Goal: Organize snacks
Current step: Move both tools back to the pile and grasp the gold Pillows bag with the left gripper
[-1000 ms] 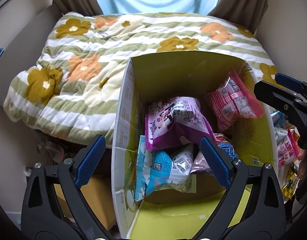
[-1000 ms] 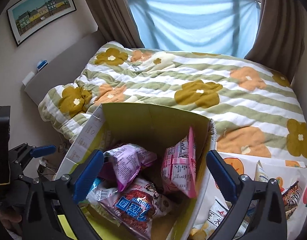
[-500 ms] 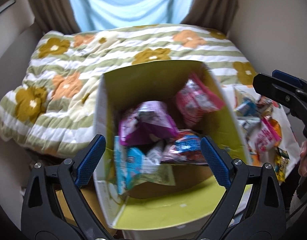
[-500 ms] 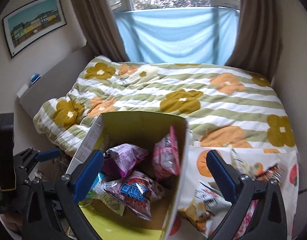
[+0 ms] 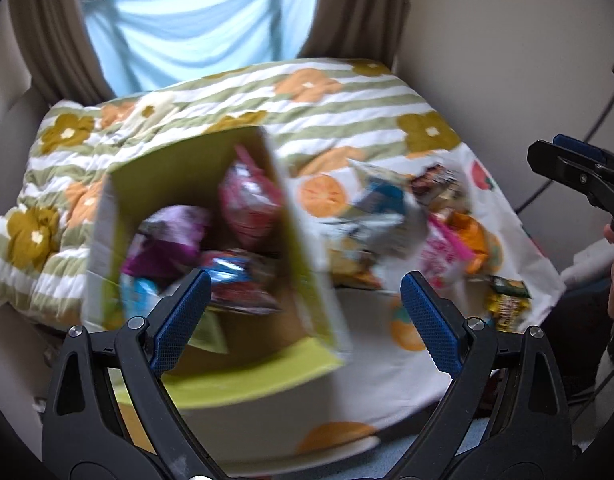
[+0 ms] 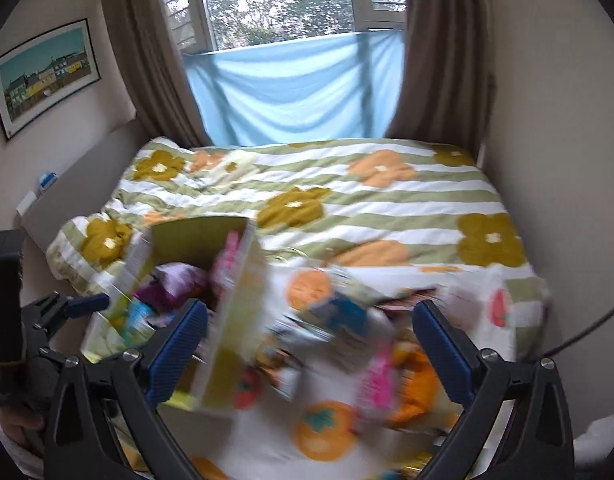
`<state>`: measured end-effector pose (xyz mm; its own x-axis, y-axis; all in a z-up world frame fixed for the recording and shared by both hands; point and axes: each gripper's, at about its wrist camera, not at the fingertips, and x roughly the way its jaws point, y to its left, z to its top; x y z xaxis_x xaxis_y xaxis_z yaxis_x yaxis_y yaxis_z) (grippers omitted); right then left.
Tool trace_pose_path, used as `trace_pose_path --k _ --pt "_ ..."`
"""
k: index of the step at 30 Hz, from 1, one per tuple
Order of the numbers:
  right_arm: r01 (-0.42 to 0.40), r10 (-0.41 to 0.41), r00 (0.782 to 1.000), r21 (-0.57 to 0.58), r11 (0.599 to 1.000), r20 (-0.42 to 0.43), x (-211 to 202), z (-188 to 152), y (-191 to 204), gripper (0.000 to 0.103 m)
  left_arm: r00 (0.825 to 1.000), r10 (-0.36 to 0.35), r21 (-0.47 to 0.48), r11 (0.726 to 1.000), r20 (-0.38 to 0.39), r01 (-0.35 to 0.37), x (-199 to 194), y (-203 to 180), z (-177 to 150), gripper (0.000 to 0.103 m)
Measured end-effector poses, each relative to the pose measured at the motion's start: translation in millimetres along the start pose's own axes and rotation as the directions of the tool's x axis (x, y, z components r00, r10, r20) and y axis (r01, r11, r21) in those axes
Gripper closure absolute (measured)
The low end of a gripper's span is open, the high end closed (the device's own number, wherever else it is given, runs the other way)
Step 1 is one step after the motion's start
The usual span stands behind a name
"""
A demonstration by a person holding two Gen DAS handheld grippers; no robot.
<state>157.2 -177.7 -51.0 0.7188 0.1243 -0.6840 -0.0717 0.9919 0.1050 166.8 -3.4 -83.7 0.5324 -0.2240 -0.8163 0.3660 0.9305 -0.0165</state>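
Hovering above the bed's near end, the left gripper and the right gripper both carry released jaws with nothing between them. The open cardboard box, already holding several snack packets, sits under and just beyond the left-hand pad of each tool. The loose snack pile lies on a fruit-print cloth beyond and to the right of the left gripper's jaws, and directly ahead between the right gripper's jaws.

The step in hand looks like reaching for another loose packet to put in the box. To do it well, I would settle one tool over a single packet at the pile's edge, line the pads across its narrow, crimped side, and clench only once the pads straddle it, so that neighbours are not dragged along. The right gripper seems better placed for that; the other one can steady the box wall beside its jaws. Packets are soft and slippery, so a pinch near a seam should hold better than one on the puffed middle.

Both views are smeared by motion, so packet labels and the number of loose ones cannot be made out. The box floor is hidden under its contents, and the near edge of the cloth is cut off behind the tools.
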Motion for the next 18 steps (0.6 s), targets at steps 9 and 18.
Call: trace_pose_path --k 9,18 --pt "-0.002 -0.003 0.997 -0.063 0.998 -0.083 -24 -47 -116 0.001 0.988 -0.140 0.097 0.985 -0.068 0.146 23 -139 -27 0.008" --pt "-0.069 0.043 0.983 -0.141 0.988 -0.177 4 -96 -180 0.001 0.937 -0.232 0.200 0.936 -0.263 0.288 100 -227 -51 0.008"
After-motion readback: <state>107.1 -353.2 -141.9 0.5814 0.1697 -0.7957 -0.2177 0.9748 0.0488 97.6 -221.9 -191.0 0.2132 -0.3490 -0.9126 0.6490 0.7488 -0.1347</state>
